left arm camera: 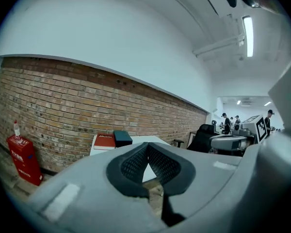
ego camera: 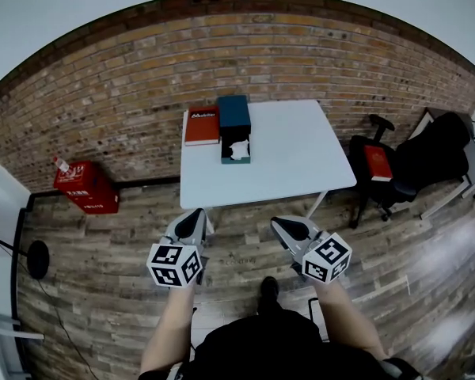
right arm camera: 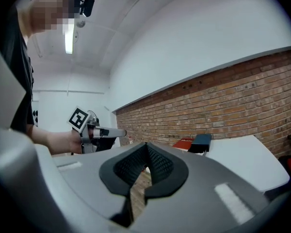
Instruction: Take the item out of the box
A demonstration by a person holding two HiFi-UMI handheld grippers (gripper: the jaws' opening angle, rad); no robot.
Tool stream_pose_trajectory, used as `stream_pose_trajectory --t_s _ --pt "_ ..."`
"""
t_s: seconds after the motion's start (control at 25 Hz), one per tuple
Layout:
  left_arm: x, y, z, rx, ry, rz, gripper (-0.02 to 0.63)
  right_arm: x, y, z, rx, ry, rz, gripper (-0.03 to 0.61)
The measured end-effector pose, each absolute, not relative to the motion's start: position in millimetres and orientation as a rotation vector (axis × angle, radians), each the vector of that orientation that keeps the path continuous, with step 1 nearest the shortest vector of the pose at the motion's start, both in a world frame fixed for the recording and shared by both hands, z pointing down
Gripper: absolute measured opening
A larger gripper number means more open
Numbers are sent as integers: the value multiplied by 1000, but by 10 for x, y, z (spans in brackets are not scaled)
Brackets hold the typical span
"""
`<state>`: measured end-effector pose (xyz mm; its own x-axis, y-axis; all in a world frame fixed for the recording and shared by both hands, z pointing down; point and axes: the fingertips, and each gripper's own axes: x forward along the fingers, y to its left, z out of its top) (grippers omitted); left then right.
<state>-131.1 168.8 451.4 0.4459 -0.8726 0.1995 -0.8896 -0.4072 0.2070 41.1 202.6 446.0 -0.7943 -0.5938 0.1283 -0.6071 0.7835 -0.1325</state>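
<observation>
**Approach to the desk (ego camera: 301,165), head view.** Left tongs (ego camera: 195,214) and right tongs (ego camera: 277,222) are each closed tip to tip with nothing between them. Both are held over the floor, well short of the desk's near edge. The teal box (ego camera: 234,115) sits open toward the desk's far left, with what looks like its lid on the brick-wall side. The white item (ego camera: 238,150) lies in the nearer tray half. A red book (ego camera: 202,125) lies just beside the box on its left.

**Likely hazards.**
- (a) Closed tongs arriving at the tray would push the item or shove the box rather than grip. They need to part before contact.
- (b) The box looks light and unanchored. Lifting the item with one pair may drag the tray up or slide it unless the other pair steadies it.
- (c) The item appears soft or crumpled, so a shallow pinch could slip off it.
- (d) A wide sweep from the left could knock the book off the desk.
</observation>
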Motion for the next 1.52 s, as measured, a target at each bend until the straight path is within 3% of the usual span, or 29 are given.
stream_pose_trajectory --t_s 0.32,0.88,1.2,1.52 --pt "-649 1023 4724 2514 -1419 245 3 961 1358 4879 987 -2845 447 0" --pt "-384 65 5064 2363 -1438 261 3 1327 449 5191 912 -2807 562 0" --pt "-687 -870 5161 2386 -1369 223 3 927 -398 5397 919 -2745 616 0" --pt "-1255 -1799 5076 2424 -1294 213 3 -15 -1460 5194 853 -2759 541 0"
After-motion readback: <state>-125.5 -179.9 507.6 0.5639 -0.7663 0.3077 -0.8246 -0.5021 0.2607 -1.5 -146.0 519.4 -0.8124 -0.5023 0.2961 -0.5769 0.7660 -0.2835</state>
